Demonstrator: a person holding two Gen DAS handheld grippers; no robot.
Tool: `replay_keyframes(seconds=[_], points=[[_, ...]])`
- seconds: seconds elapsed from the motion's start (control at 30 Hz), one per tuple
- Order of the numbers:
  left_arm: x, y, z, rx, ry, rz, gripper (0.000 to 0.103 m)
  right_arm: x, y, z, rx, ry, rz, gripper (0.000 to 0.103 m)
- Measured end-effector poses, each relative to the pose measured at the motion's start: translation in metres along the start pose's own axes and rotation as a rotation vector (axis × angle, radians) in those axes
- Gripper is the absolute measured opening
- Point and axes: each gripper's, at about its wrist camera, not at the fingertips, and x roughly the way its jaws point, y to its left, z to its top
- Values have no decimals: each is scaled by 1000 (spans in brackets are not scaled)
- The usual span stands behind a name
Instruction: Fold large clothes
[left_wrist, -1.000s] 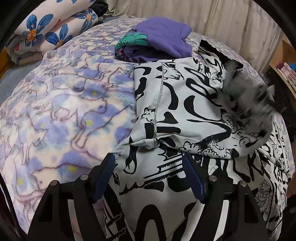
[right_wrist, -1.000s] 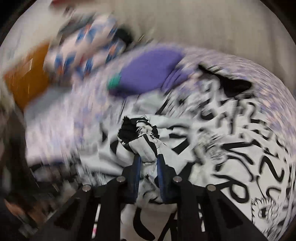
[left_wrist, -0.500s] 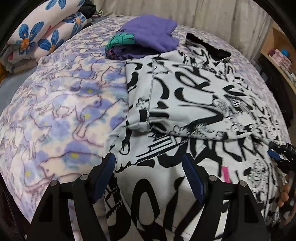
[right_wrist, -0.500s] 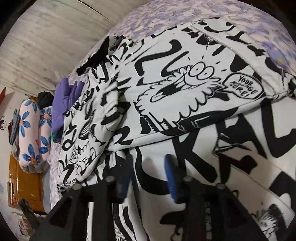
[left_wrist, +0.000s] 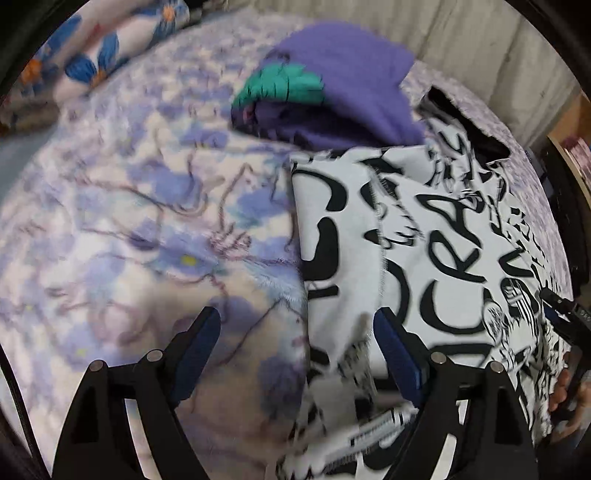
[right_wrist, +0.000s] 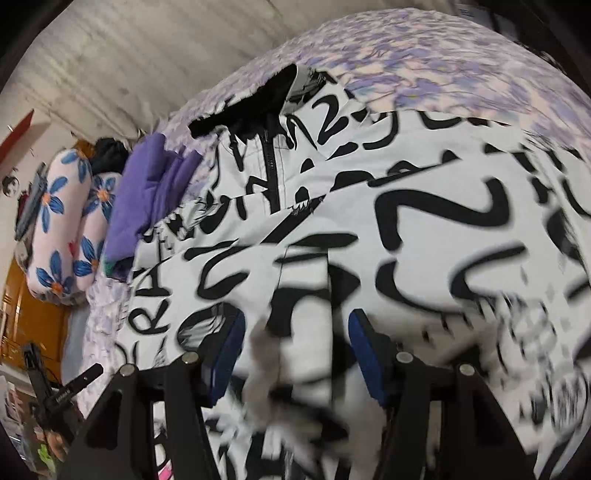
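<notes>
Left gripper (left_wrist: 297, 343) wide, straddling jacket (left_wrist: 424, 236) edge; right gripper (right_wrist: 295, 343) wide over blurred fabric, probably hem. Grip both corners evenly.

Bed blanket (left_wrist: 129, 229): printed jacket (left_wrist: 424, 229), purple garment (left_wrist: 351, 81), pillows (right_wrist: 62, 221).

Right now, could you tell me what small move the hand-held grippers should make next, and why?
Probably close both on the near hem of the black-and-white graffiti-print jacket: the left hand-held gripper and right hand-held gripper are open with that fabric between their fingers, nothing gripped.
</notes>
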Motion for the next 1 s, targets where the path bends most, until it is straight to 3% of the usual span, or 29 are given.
replay_keyframes(seconds=[0.1,0.2,0.23,0.27,0.3,0.33,0.37,0.47,0.53,0.6,0.63,0.7,0.73,0.77,0.87,0.93,1.0], points=[[28,2,4,-18,54,-54,84,19,4,6,-1,45,58,59],[46,-2,7,-26,67,-91,85,26,20,6,-59,23,41,60],[48,-7,9,-8,54,-87,85,25,25,6,-82,13,32,56],[49,-12,10,13,40,-84,83,24,31,6,-107,3,22,41],[48,-16,12,30,24,-84,72,18,36,4,-126,-18,18,28],[47,-22,15,52,2,-92,60,10,39,2,-137,-45,30,25],[45,-27,17,64,-11,-105,39,4,42,3,-141,-69,38,24],[36,-39,20,66,-75,-66,30,-35,51,-9,-166,-202,74,23],[29,-49,15,92,-150,-41,30,-56,53,-22,-176,-297,82,23],[25,-60,9,138,-219,-14,30,-60,46,-33,-160,-338,46,23],[26,-67,6,174,-245,16,30,-51,37,-37,-132,-322,10,23],[33,-79,1,251,-296,146,30,-26,24,-38,-106,-242,-96,26],[38,-79,-1,281,-309,213,30,-16,17,-39,-91,-202,-136,29],[43,-78,0,283,-294,232,31,-13,11,-39,-58,-178,-147,35],[38,-66,4,218,-262,196,31,-33,7,-42,-10,-208,-122,38],[25,-64,1,208,-259,212,32,-57,17,-49,-51,-260,-146,39],[14,-68,-5,205,-256,192,35,-74,28,-60,-106,-291,-150,48]])
